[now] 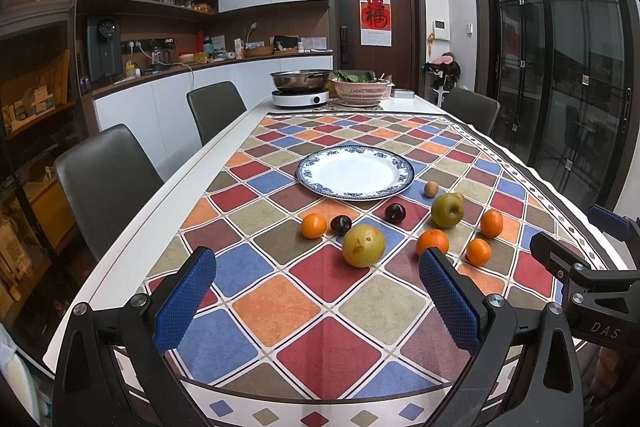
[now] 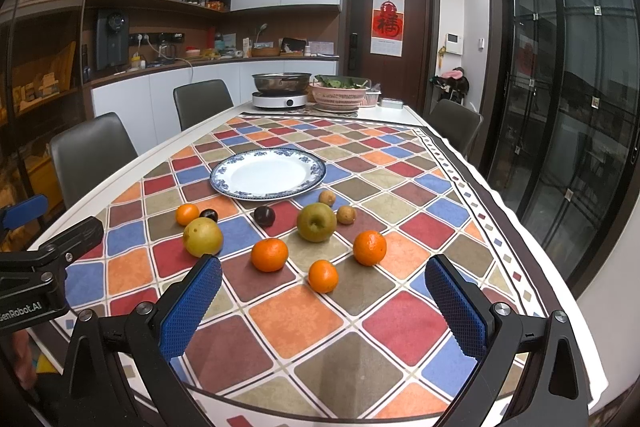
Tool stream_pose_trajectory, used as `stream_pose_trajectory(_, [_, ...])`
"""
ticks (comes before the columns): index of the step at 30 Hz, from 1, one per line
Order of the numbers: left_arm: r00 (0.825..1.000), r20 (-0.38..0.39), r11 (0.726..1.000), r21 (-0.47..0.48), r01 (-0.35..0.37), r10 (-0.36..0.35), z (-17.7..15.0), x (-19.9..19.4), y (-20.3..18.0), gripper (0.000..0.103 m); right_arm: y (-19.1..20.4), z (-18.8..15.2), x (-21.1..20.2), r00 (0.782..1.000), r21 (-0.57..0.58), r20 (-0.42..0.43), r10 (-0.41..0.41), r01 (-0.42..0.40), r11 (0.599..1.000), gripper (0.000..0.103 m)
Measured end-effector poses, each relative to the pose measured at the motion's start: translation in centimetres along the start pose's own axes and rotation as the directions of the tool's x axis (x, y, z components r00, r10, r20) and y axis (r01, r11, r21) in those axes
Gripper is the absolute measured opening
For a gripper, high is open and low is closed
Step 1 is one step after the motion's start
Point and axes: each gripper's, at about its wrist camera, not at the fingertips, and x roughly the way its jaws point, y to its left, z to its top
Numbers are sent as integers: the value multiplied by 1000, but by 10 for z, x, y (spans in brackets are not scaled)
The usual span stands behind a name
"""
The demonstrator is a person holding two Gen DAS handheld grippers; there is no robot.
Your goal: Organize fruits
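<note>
The plate (image 1: 404,183) looks like glossy glazed ceramic, and the patterned cloth (image 1: 320,291) on the counter is matt. The fingers (image 2: 192,303) carry blue dimpled rubbery pads, and the far pot (image 1: 300,79) is shiny metal beside a pink plastic basket (image 1: 362,91).

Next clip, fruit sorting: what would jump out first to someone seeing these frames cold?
The loud checkered tablecloth fills both views. On it an empty blue-rimmed plate sits mid-table, with loose fruit scattered just in front: oranges, two yellow-green pears and dark plums. Both the left gripper and the right gripper stand open and hold nothing.
</note>
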Motion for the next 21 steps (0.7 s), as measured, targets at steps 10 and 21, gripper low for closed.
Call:
stream_pose_trajectory(10, [1000, -8, 1000, 1, 0, 0, 0, 0, 0, 103, 0, 2, 0, 1000, -1, -5, -1, 1, 1000, 102])
stream_pose_trajectory(21, [994, -107, 1000, 20, 17, -15, 2, 29, -3, 103, -2, 3, 21, 998, -26, -67, -19, 17, 1000, 102])
